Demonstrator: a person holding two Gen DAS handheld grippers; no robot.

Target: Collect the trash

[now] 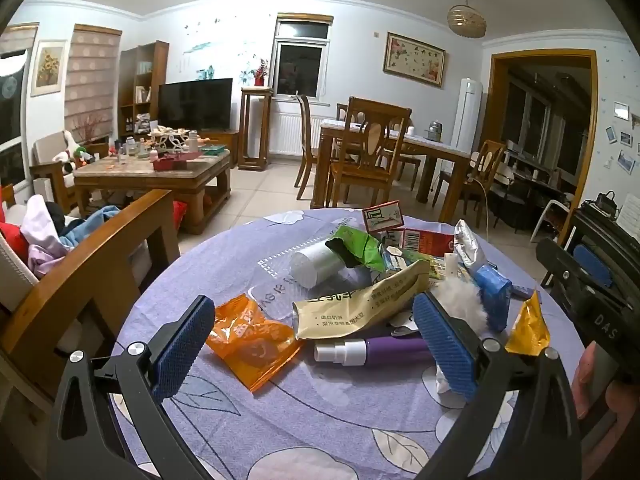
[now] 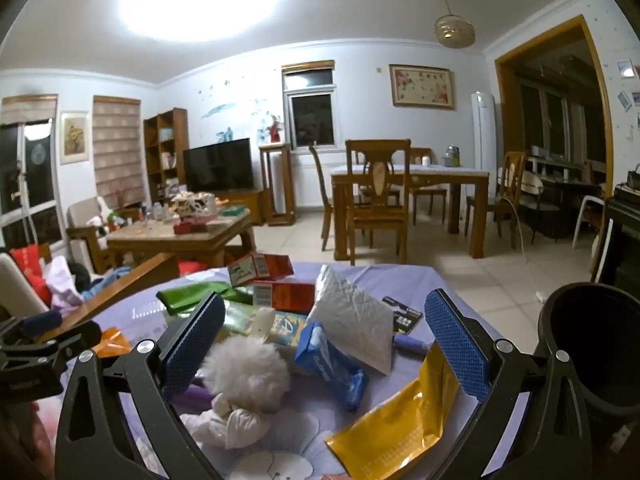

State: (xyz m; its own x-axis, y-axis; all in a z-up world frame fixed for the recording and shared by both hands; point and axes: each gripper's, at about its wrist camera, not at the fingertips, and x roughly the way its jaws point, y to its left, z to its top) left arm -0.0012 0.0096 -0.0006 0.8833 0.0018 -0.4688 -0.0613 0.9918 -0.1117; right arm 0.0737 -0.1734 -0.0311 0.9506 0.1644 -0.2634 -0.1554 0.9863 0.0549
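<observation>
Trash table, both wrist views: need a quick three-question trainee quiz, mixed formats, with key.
1. True or false: the left gripper is shut on the orange wrapper.
2. Which lies nearest the right gripper? A) white fluffy ball B) red box C) green wrapper
3. Fill in: the black bin stands on the ____ side of the right wrist view.

Key: 1 false, both grippers are open and empty; 2 A; 3 right.

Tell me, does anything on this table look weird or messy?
Yes. Wrappers lie heaped on the purple tablecloth: a crumpled orange bag, a torn beige pouch, a gold packet. A purple spray bottle lies on its side.
</observation>
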